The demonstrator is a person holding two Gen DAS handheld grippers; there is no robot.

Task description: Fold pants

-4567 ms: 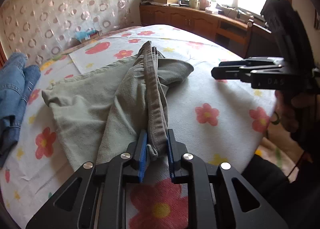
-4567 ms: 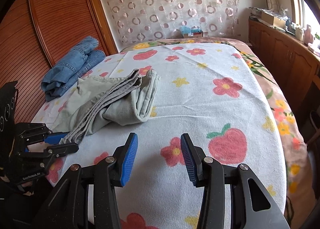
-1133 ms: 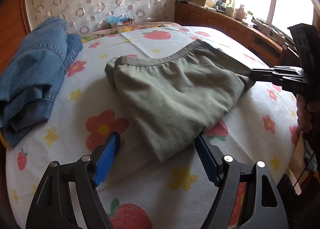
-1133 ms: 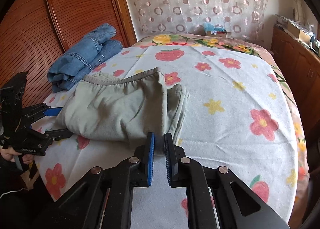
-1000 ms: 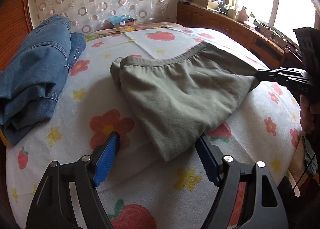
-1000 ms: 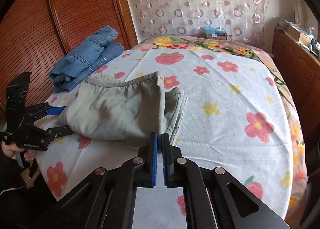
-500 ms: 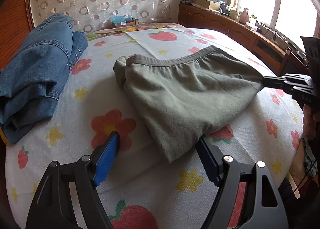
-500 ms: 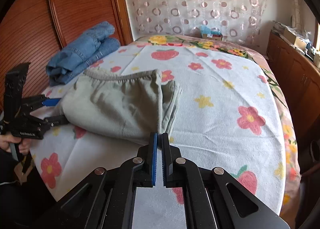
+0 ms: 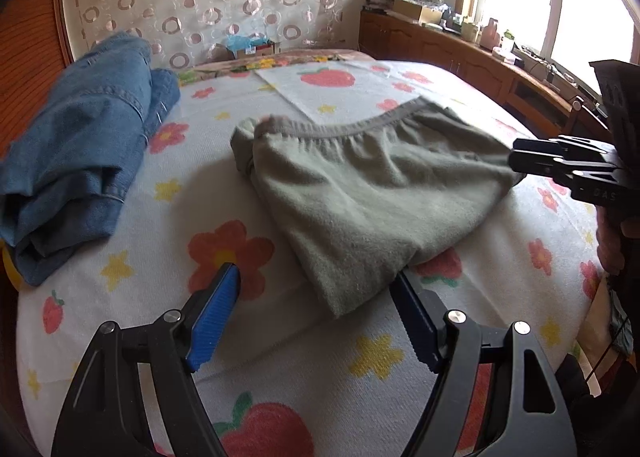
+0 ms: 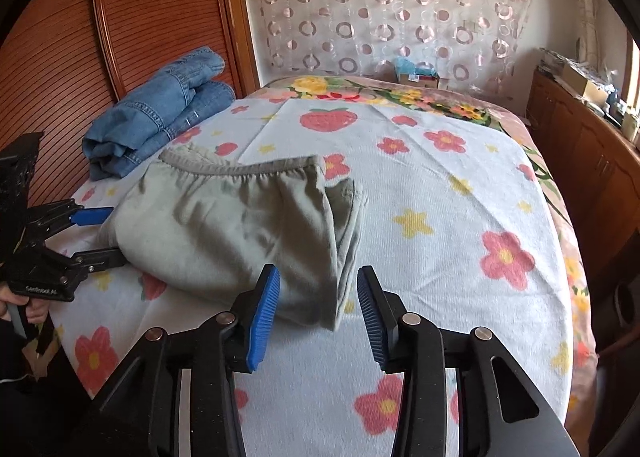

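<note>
The grey-green pants (image 9: 372, 193) lie folded into a compact bundle on the flowered bed cover (image 9: 168, 193), waistband toward the far side. They also show in the right wrist view (image 10: 240, 233). My left gripper (image 9: 316, 309) is open, its blue pads either side of the bundle's near corner, holding nothing. My right gripper (image 10: 318, 301) is open, its pads straddling the other near corner of the pants without gripping. Each gripper shows in the other's view, the right one (image 9: 560, 165) and the left one (image 10: 86, 235), both at the bundle's edges.
A folded pile of blue jeans (image 9: 76, 153) lies on the bed's left side, also in the right wrist view (image 10: 160, 113). A wooden wardrobe (image 10: 80, 37) stands left, a cluttered wooden cabinet (image 9: 460, 53) under the window right, a curtain behind.
My right gripper was shut at the pants' corner and has now opened, letting the cloth lie flat. The left gripper stays open at its corner.
</note>
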